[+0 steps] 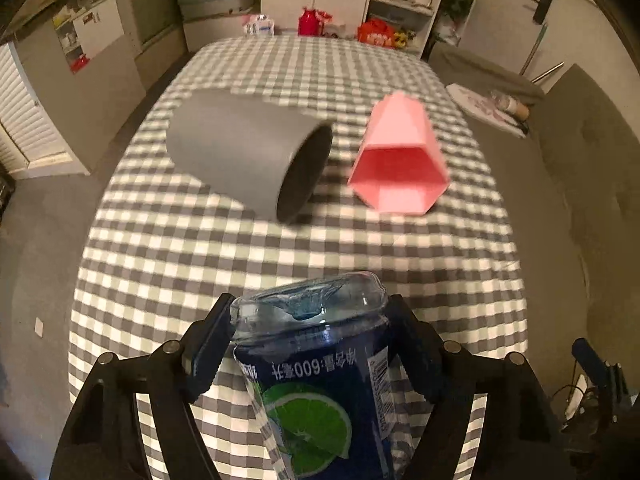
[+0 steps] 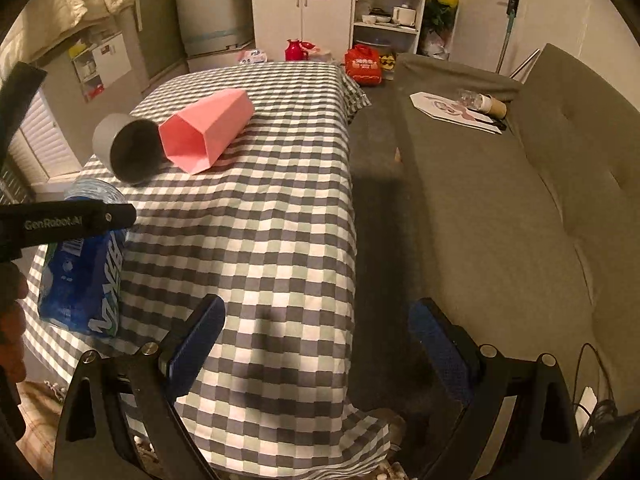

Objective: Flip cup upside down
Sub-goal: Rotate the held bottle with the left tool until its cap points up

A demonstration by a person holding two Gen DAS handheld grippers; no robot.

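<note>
Gripping blue bottle cup point(image 1: 320, 368) in left claw point(image 1: 308, 344), base outward, above checked table point(image 1: 280, 248)

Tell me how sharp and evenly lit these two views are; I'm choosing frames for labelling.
Left wrist view: the grey cup and pink cup are smeared by blur, while the bottle in the left tool stays crisp. Right wrist view: sharper overall, dim warm light, a soft shadow on the checked cloth near the right tool; both bend strongly at the edges.

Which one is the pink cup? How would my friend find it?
Look at the checked tablecloth. Two cups lie on their sides there, close together. The pink cup has flat, angled sides and a six-sided mouth; the grey cup beside it is smooth and round.
</note>
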